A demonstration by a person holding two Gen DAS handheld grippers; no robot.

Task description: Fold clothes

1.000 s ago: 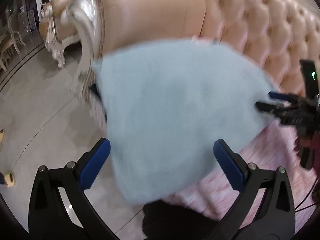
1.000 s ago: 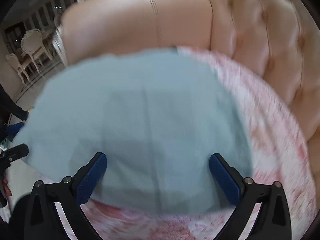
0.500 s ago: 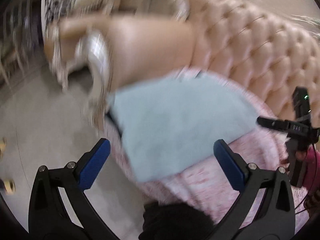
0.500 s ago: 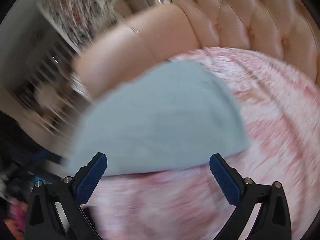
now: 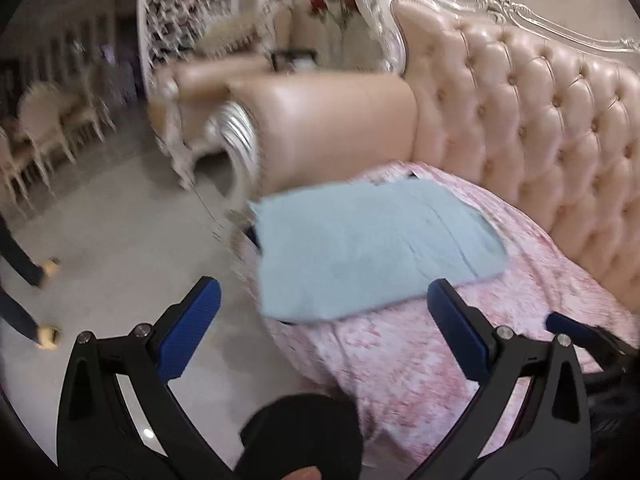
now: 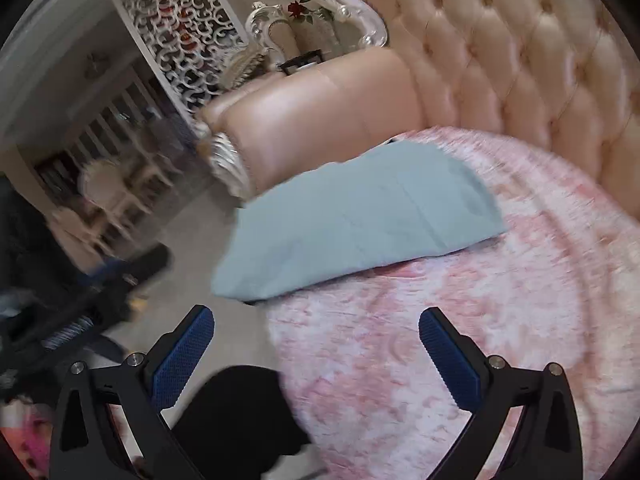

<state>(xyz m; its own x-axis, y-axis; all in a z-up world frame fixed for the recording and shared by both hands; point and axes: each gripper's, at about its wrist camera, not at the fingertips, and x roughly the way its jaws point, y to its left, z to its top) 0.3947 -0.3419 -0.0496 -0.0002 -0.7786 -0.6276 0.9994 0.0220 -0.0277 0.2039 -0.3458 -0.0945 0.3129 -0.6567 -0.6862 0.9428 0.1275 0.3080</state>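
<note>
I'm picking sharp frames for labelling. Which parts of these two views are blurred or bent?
Left wrist view: the armrest and floor smear with motion blur, the blue garment is soft, the left gripper crisp. Right wrist view: the pink cover streaks, the right gripper is sharp. Fisheye bends both edges.

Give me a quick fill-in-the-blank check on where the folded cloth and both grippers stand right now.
1. The folded garment is light ____ in colour.
2. It lies on a ____ patterned cover spread over the sofa seat.
3. The left gripper and the right gripper both hold ____.
4. Both grippers' jaws stand ____.

Missing words: blue; pink; nothing; open
</note>
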